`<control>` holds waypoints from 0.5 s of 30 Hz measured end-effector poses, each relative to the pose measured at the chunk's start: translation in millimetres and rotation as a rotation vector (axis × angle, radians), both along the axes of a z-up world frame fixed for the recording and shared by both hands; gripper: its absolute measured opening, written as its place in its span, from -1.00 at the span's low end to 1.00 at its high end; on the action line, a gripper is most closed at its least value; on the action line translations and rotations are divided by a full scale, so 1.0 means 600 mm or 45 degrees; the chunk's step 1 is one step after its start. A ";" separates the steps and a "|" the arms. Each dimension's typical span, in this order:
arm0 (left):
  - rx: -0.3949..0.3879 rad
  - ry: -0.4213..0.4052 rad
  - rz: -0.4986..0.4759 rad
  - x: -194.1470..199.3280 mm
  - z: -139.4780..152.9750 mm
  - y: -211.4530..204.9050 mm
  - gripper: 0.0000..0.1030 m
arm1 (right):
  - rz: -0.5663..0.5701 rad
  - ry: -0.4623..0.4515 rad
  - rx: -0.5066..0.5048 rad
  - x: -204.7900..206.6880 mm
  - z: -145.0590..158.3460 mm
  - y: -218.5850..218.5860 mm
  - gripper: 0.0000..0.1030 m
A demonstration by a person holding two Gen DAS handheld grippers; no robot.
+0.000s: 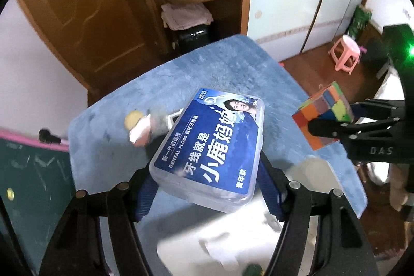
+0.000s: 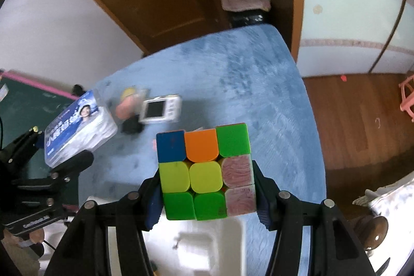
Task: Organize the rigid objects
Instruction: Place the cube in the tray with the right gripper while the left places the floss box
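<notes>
A clear plastic dental floss box [image 1: 209,146] with a blue label hangs tilted above the blue cloth table [image 1: 233,69], and my left gripper [image 1: 207,193] is shut on its near end, blue pads pressing both sides. To its right my right gripper [image 1: 333,126] holds a multicoloured puzzle cube [image 1: 323,110] in the air. In the right wrist view the cube [image 2: 204,172] sits squarely between the pads of the right gripper [image 2: 207,198], and the floss box [image 2: 77,126] shows at the left in the left gripper [image 2: 58,144].
A white container [image 2: 201,245] lies blurred under both grippers at the table's near edge. On the cloth lie a small white device with a dark screen [image 2: 160,110], a yellow-and-pink toy [image 2: 128,102] and a black item [image 2: 132,127]. A pink stool [image 1: 345,53] stands on the floor.
</notes>
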State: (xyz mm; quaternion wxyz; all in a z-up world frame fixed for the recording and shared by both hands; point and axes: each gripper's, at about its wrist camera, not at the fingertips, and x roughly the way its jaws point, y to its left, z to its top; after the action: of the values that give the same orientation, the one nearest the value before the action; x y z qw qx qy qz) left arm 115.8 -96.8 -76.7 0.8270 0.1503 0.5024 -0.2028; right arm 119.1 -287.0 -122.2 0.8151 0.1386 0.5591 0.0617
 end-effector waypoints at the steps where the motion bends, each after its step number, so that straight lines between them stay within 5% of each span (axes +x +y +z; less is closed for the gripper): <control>1: -0.018 -0.004 0.016 -0.024 0.012 0.011 0.40 | 0.021 -0.020 0.002 -0.018 0.013 0.009 0.14; 8: 0.058 0.000 0.113 -0.119 -0.011 0.053 0.40 | 0.190 -0.042 -0.026 -0.121 0.048 0.071 0.14; 15: 0.034 0.187 0.291 -0.165 -0.100 0.101 0.40 | 0.340 0.121 -0.096 -0.192 -0.024 0.121 0.14</control>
State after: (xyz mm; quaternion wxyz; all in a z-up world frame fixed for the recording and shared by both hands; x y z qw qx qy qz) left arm 17.0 -36.3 -136.8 0.8036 0.0880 0.5780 -0.1110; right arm 3.9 -214.5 -136.5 0.7768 0.0351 0.6126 0.1420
